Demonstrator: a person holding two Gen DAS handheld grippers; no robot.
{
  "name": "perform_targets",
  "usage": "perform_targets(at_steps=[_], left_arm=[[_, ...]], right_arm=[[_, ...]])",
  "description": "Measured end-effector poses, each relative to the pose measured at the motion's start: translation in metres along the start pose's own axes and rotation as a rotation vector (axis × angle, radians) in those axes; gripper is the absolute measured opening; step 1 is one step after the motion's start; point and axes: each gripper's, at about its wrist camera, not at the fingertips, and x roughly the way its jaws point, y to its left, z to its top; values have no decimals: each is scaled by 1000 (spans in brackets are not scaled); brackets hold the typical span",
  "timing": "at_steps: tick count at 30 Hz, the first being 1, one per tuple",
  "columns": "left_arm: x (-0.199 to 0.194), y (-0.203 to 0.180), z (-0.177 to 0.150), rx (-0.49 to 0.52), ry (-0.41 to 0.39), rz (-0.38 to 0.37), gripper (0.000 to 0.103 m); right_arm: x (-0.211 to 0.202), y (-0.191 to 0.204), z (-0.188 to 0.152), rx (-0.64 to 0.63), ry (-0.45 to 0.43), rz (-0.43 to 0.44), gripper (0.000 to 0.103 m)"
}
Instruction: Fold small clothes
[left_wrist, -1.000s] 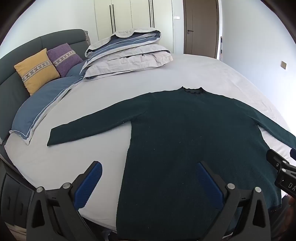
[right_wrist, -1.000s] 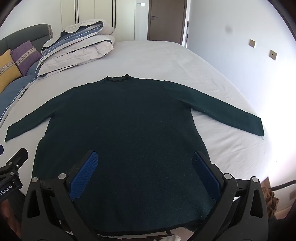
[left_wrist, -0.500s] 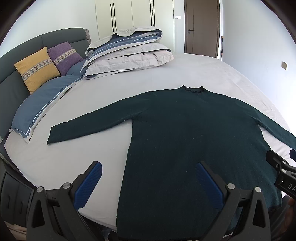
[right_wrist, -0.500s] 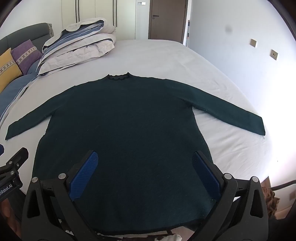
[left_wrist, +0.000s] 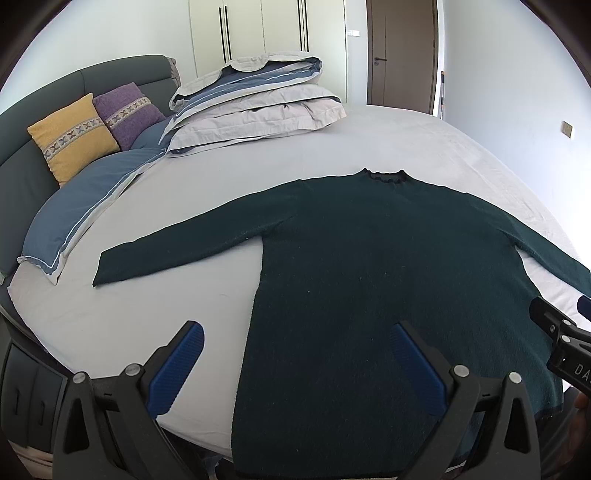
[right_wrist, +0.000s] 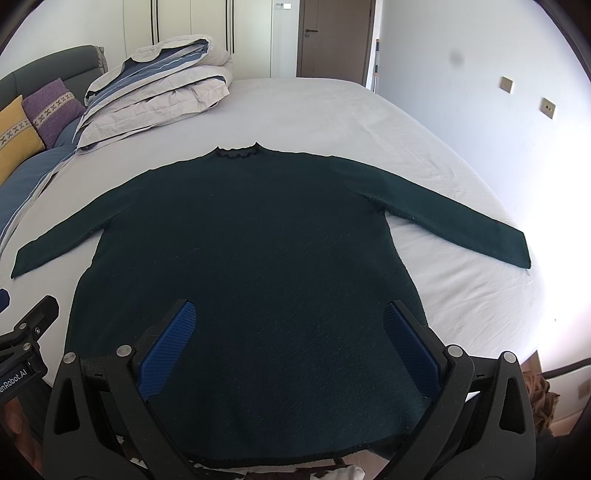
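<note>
the dark green sweater (right_wrist: 243, 258) lies flat and wholly unfolded on the bed (right_wrist: 369, 122), sleeves toward 9 and 3 o'clock, with the left hand-held gripper (left_wrist: 295, 365) and right hand-held gripper (right_wrist: 288, 347) both released above its hem, so every fold is left.

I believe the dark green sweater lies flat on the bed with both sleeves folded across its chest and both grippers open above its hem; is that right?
Not quite: the sleeves are not folded. The right wrist view shows the sweater flat on the bed with both sleeves spread outward. The left gripper and right gripper are indeed open above the hem.
</note>
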Motion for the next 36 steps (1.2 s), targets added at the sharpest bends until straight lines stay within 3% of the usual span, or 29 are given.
perform_targets(at_steps=[36], left_arm=[[1,-2,-10,0,7,-2,103]], right_arm=[[3,7,-9,-7,8,5,103]])
